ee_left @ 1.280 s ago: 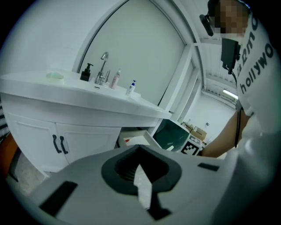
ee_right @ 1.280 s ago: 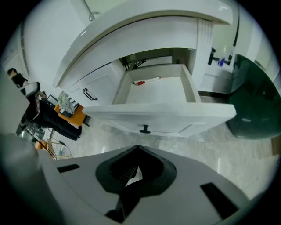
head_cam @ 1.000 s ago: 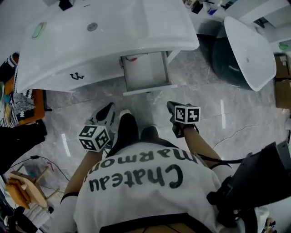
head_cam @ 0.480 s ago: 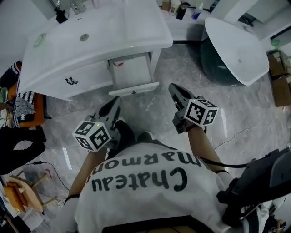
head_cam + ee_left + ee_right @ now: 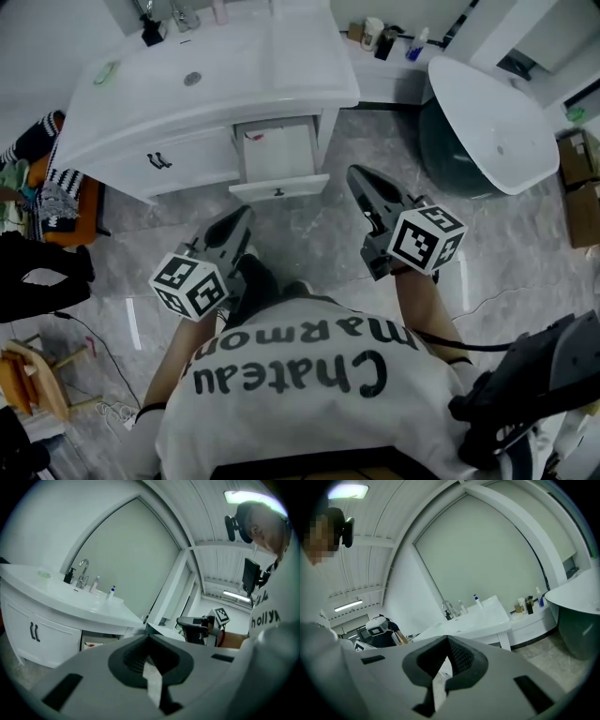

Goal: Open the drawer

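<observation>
The white vanity (image 5: 216,80) stands ahead, and its drawer (image 5: 277,150) is pulled out, with a small red item inside. The drawer front (image 5: 279,187) faces me. My left gripper (image 5: 244,216) hangs over the floor just short of the drawer's left corner, jaws shut on nothing. Off the drawer's right side my right gripper (image 5: 357,177) is raised, also shut and empty. The left gripper view shows its closed jaws, the vanity (image 5: 70,602) and the right gripper (image 5: 190,625). In the right gripper view the vanity (image 5: 478,618) lies beyond the closed jaws.
A white bathtub (image 5: 492,122) stands at the right. Bottles (image 5: 380,37) sit on the ledge behind it. The left cabinet door has black handles (image 5: 159,161). Clothes on an orange stool (image 5: 47,202) are at the left. Black gear (image 5: 534,384) sits at the lower right.
Both grippers have risen and come closer to the vanity, the right one more and turning level. The drawer stays pulled out. Both pairs of jaws stay shut.
</observation>
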A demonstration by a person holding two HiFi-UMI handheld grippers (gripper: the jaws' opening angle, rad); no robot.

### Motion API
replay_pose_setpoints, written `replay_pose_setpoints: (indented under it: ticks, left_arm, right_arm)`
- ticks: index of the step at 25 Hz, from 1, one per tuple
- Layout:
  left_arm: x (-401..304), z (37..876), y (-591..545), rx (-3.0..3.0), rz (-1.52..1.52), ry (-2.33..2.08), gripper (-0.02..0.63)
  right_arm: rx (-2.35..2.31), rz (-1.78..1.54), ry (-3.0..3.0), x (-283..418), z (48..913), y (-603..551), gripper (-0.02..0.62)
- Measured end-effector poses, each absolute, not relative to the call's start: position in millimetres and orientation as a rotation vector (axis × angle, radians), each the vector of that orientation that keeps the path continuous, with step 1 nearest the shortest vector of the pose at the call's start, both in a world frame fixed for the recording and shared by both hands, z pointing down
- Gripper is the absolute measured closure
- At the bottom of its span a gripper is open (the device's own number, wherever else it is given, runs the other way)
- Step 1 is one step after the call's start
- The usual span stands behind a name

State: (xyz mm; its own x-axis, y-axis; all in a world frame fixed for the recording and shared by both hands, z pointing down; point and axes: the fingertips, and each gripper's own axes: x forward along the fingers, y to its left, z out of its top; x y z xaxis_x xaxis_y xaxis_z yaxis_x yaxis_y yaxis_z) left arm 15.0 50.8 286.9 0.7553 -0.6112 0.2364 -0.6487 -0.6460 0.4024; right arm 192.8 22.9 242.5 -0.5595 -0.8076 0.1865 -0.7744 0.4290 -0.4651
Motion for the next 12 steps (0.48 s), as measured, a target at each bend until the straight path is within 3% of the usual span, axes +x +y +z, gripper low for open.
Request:
replay_pose_setpoints:
  ticks: [12]
  left_arm:
    - [-19.0,291.4,69.4,2.421,0.075,-1.174,0.598]
  right_arm:
    - [-1.451,-0.782,2.604,195.5,258.6,33.7,0.586]
